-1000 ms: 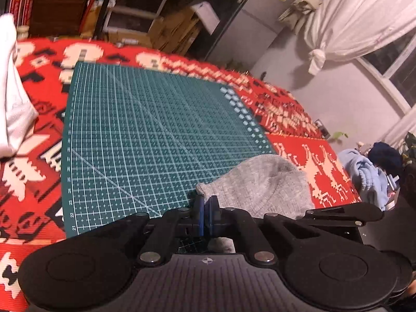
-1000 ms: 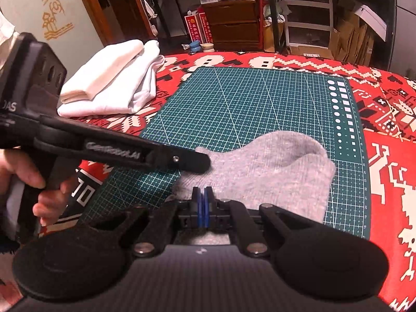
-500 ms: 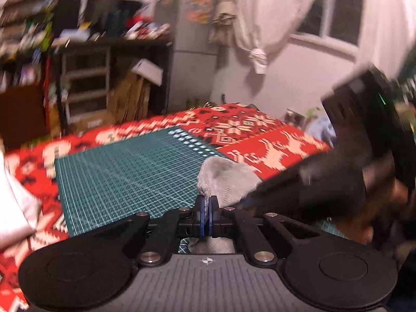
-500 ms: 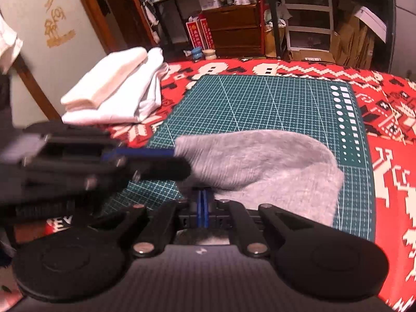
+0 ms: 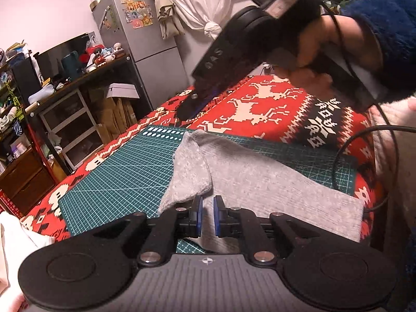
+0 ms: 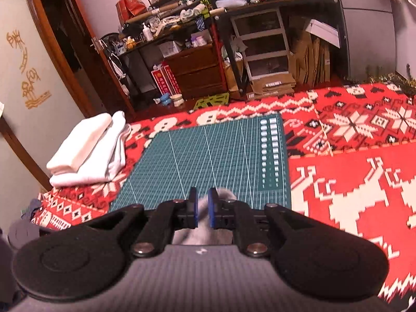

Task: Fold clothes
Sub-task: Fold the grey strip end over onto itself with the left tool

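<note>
Left wrist view shows the grey garment (image 5: 260,182) lying across the near edge of the green cutting mat (image 5: 124,176), which sits on the red patterned cloth (image 5: 260,109) over the table; one end is doubled back on itself toward the mat's middle. The left tongs (image 5: 207,215) are opening just above the cloth, a narrow gap showing with nothing pinched. The right tongs (image 5: 191,109) hover well above the mat's far edge; in the right wrist view the right tongs (image 6: 202,210) are opening too, with grey fabric visible below but not pressed by the pads. A fold seems just laid and released. The next move likely calls for regripping an edge for another fold, or carrying the piece to the white folded stack (image 6: 88,150) by the mat's left edge. A second ago both tongs were clamped on the fabric, which lay less folded, and the left hand has since rolled.
</note>
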